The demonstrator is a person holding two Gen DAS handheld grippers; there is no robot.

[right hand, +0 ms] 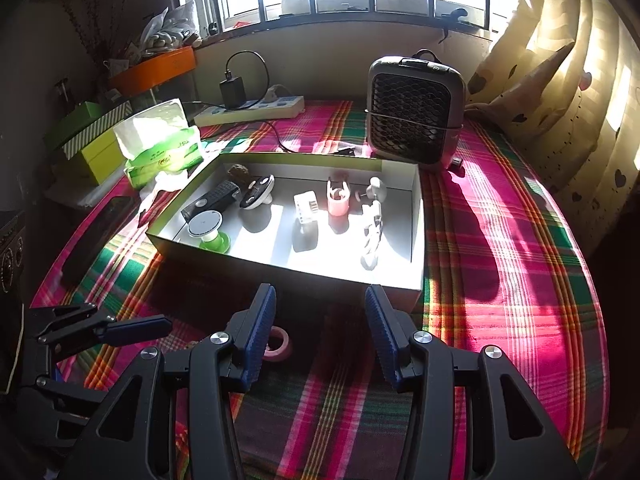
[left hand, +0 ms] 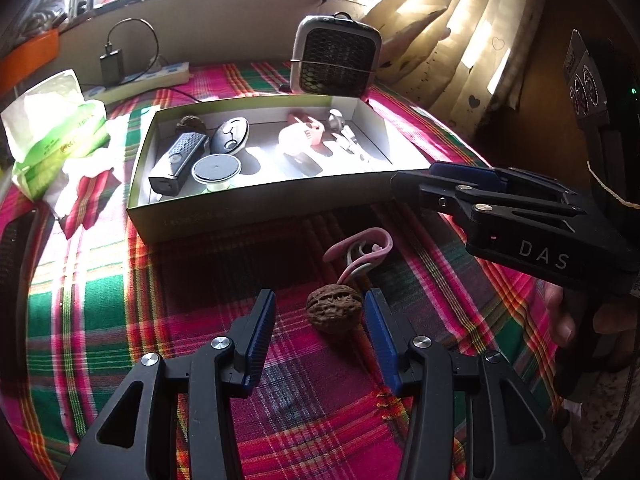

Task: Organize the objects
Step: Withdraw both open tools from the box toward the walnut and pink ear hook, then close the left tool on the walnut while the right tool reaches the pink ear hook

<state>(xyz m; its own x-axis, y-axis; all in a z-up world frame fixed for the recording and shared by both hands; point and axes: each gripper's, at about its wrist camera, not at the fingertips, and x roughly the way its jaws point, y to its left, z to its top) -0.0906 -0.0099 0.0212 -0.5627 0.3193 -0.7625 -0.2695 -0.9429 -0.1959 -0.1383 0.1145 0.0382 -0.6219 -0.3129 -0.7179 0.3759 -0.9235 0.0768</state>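
A brown walnut (left hand: 335,312) lies on the plaid cloth between the fingers of my left gripper (left hand: 320,305), nearer the right-hand pad; the jaws stand open and do not press it. Just beyond it is a pink ring-shaped item (left hand: 360,248), also seen as a pink ring (right hand: 276,344) half hidden behind a finger of my right gripper (right hand: 320,300), which is open and empty. That right gripper (left hand: 416,178) hovers near the right front corner of the open box (left hand: 224,216). The box (right hand: 280,276) holds several small items, among them a black device (left hand: 180,160) and a second walnut (left hand: 191,122).
A tissue pack (left hand: 60,128) lies left of the box. A small grey fan (left hand: 336,56) stands behind it, and a power strip with a charger (left hand: 152,76) is at the back left. Curtains (right hand: 580,80) hang on the right. A dark flat object (right hand: 96,236) lies along the left edge.
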